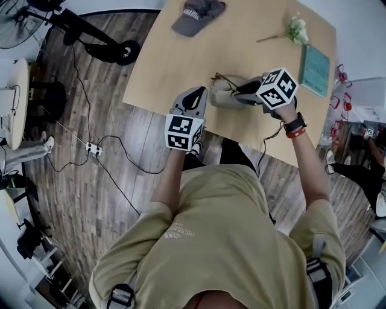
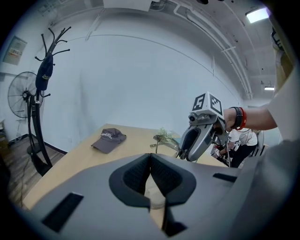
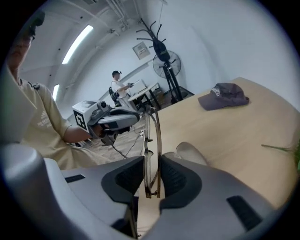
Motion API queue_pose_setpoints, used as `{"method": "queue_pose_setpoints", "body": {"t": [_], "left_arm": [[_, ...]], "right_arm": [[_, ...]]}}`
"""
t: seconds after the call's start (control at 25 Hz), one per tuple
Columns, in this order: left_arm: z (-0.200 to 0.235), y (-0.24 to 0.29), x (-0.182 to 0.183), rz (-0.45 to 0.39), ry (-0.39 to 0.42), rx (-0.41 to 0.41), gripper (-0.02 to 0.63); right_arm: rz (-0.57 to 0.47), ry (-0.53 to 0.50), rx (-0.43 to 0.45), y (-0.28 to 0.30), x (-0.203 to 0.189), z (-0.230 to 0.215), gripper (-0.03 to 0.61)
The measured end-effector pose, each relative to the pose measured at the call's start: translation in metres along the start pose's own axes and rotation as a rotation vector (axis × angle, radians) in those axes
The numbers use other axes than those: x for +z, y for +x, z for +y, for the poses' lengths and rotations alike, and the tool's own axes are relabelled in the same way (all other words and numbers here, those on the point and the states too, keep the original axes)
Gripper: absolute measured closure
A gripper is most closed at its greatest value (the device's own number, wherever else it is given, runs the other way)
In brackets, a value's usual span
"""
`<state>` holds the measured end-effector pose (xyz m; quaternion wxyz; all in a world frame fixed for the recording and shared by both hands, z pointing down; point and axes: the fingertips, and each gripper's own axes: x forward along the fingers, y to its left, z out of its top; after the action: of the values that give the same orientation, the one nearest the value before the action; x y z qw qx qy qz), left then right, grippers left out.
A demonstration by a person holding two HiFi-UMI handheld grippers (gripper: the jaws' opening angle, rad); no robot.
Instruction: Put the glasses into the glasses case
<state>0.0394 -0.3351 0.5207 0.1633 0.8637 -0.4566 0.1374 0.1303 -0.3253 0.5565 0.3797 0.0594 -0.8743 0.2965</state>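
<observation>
- Head view looks down on a big wooden table point(image 1: 181, 60) in the upper middle of the frame, with a wood floor point(image 1: 90, 90) at the left.
- A tall black coat stand point(image 2: 40, 117) and a round fan point(image 2: 21, 96) stand at the far left of the left gripper view. In the head view they are cut off at the upper left corner.
- The right claw point(image 1: 241, 92) is in the middle of the frame, just right of the glasses case point(image 1: 224, 96), and covers the case's right end.
- The left claw point(image 1: 194, 95) is just left of the case. Its jaws are together at the tips with nothing between them. I cannot tell if the pale bit under the pads is the table or the case.
- A grey cap point(image 1: 198, 15) lies at the top edge and a green book point(image 1: 315, 70) at the right edge, both well apart from the claws.
- The case sits on the table between the two claws. I cannot tell if it is open.
- The glasses point(image 3: 152, 154) are folded and stand on edge in the right claw, with both pads pressed on them. The right gripper view shows this plainly. The head view shows only a thin wire above the case.
- A small flower point(image 1: 295, 29) lies at the upper right.
- A white power strip point(image 1: 93, 148) with cables lies on the floor at the left.
</observation>
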Motion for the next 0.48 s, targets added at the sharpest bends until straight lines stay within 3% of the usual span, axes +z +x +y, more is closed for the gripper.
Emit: {"method": "queue_pose_setpoints", "body": {"t": [0.24, 0.48], "left_arm": [[0.0, 0.003, 0.0, 0.01, 0.008, 0.009, 0.591], [0.009, 0.007, -0.002, 0.023, 0.002, 0.007, 0.591]], "right_arm": [[0.212, -0.047, 0.122, 0.019, -0.019, -0.006, 0.476], [0.363, -0.051, 0.188, 0.041, -0.041, -0.018, 0.476]]}}
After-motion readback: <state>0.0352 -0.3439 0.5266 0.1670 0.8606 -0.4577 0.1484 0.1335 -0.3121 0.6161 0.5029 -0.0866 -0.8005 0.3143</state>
